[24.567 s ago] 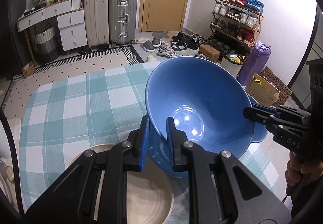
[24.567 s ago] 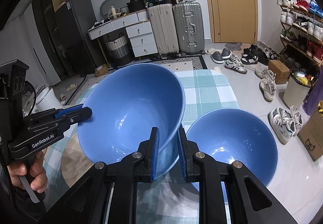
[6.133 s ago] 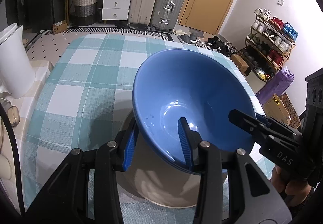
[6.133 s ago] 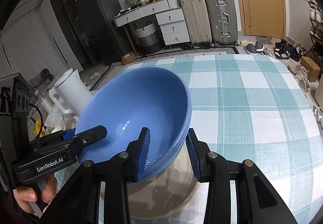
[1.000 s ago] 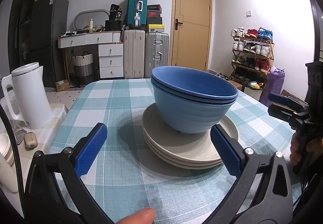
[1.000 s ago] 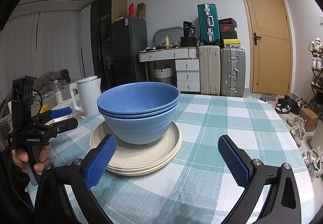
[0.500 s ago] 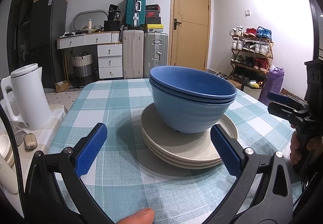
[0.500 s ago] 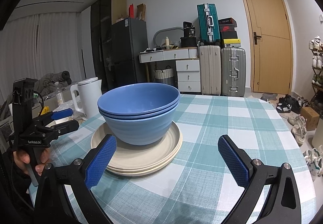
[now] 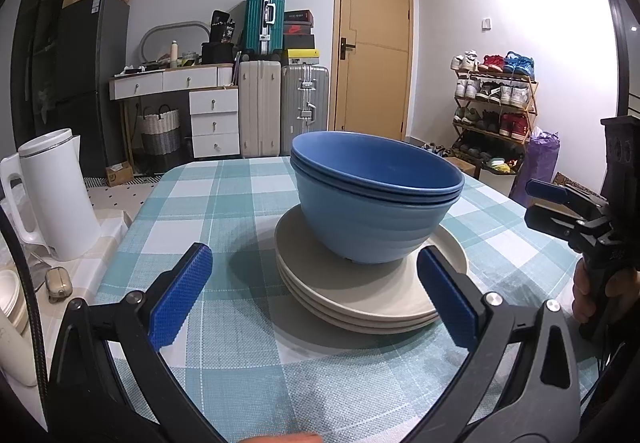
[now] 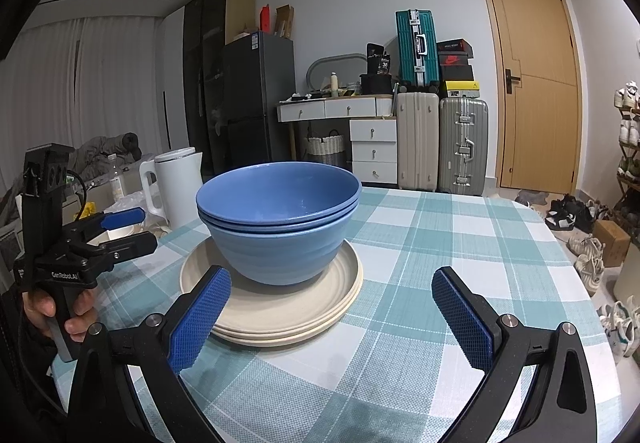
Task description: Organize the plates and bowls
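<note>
Blue bowls [image 9: 376, 203] sit ahead of both gaping hand-held grippers.

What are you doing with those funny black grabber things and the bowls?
A person is tidying dishes with a grabber in each hand. The blue bowls sit nested together on a stack of cream plates on the checked table. The left gripper and the right gripper are both wide open, holding nothing, in front of the pile.
</note>
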`<state>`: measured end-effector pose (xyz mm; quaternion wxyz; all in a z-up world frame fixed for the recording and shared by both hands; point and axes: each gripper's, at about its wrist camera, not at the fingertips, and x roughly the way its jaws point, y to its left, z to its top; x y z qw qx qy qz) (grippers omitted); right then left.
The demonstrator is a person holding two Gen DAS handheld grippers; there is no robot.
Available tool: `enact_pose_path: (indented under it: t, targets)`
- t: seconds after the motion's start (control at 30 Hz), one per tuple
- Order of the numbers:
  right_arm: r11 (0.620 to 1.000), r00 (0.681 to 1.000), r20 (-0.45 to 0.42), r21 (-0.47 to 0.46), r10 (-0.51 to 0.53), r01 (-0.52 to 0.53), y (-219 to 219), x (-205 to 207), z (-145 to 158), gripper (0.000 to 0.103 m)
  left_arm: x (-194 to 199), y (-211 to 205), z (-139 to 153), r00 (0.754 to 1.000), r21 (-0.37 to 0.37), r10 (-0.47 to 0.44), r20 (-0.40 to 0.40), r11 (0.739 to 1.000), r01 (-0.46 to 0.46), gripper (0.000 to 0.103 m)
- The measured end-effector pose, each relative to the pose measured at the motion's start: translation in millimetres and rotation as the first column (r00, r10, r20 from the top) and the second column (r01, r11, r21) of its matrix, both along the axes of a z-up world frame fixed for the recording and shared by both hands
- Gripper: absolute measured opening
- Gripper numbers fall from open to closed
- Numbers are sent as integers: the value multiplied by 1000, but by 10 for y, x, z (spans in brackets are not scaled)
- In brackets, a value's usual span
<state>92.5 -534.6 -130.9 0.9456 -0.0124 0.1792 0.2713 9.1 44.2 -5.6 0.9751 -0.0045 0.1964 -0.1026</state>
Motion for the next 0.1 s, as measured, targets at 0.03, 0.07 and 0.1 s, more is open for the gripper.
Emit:
enact_pose_path:
  t: [0.03,0.07,0.1]
  targets:
    - [1000,1000,1,-1,0,0,-2,0,1,103,-2,8,-3,1000,1,0,2,1000,0,102]
    - [1000,1000,2,-3,-1,1,0,0,1,103,-6,6,-4,1000,1,-1,1,1000,1,102]
    - [1000,1000,5,-7,-2,2,11,-3,0,103,-4,12,-6,1000,2,-2,0,1000,2,102]
